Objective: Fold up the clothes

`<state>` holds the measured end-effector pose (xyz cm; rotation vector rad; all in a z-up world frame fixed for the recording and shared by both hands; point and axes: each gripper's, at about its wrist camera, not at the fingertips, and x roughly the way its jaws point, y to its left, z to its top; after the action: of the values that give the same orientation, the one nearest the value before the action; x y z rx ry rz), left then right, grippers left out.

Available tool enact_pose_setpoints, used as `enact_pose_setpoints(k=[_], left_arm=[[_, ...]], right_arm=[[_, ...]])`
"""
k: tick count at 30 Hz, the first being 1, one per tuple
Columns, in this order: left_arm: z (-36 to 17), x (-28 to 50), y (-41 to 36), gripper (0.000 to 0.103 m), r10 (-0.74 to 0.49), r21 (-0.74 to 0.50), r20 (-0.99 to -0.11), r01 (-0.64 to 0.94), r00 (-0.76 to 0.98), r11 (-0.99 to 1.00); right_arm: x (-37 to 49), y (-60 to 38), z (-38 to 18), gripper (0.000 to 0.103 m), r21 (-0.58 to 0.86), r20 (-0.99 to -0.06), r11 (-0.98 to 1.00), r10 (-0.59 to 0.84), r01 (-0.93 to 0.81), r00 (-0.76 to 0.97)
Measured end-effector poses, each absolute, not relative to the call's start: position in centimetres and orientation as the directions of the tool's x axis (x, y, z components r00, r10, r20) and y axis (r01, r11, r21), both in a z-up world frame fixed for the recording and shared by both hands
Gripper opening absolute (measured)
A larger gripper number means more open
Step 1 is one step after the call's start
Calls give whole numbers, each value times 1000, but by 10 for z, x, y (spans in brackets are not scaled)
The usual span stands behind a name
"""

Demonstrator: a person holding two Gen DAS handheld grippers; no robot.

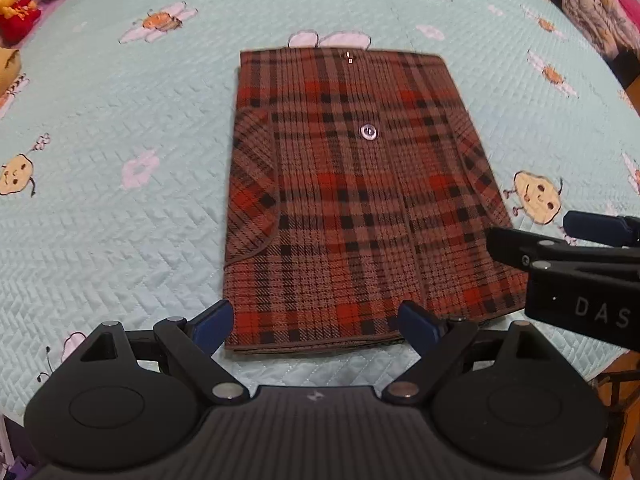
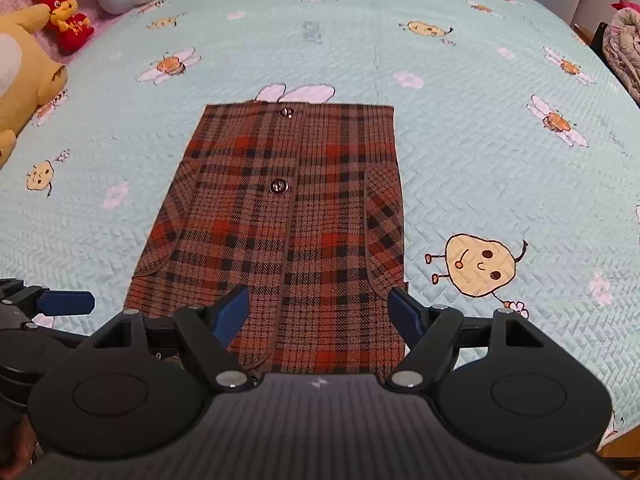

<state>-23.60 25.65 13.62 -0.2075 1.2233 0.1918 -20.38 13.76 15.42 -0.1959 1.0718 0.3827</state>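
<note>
Plaid garment (image 1: 352, 200) lying flat on the quilted bedspread (image 1: 120, 220), folded into a neat rectangle, dead centre of the left wrist view. Brown and red check, dark trim along the edges, curved pocket seams on both sides. Two buttons showing: one (image 1: 368, 132) mid-fabric, a smaller one (image 1: 349, 56) right at the far edge. Near edge shows a few stacked layers.

Left gripper (image 1: 316, 326) at the bottom of its frame, jaws spread wide, holding nothing. Blue fingertips (image 1: 212, 326) sitting either side of the garment's near edge, roughly at its corners; can't tell whether actually touching the cloth. Right gripper (image 1: 520, 240) poking in from the right edge of that same view, over the garment's lower right corner.

From the right wrist view, same garment (image 2: 288, 240) running up the middle of the frame, right gripper (image 2: 320, 314) at the bottom, jaws also wide open and empty, fingers over the near end of the fabric. Left gripper (image 2: 64, 302) peeking in at the lower left, one blue tip visible.

Bedspread is pale mint with cartoon bees and a smiley potato figure (image 2: 478, 266) at the right. Plush toys (image 2: 60, 20) piled in the upper left corner.
</note>
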Motion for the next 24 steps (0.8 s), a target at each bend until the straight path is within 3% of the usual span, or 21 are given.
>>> enact_pose_setpoints(k=[24], left_arm=[[132, -249, 246, 92, -13, -94, -948, -241, 318, 966]], right_arm=[[-219, 151, 154, 76, 40, -886, 884, 248, -466, 393]])
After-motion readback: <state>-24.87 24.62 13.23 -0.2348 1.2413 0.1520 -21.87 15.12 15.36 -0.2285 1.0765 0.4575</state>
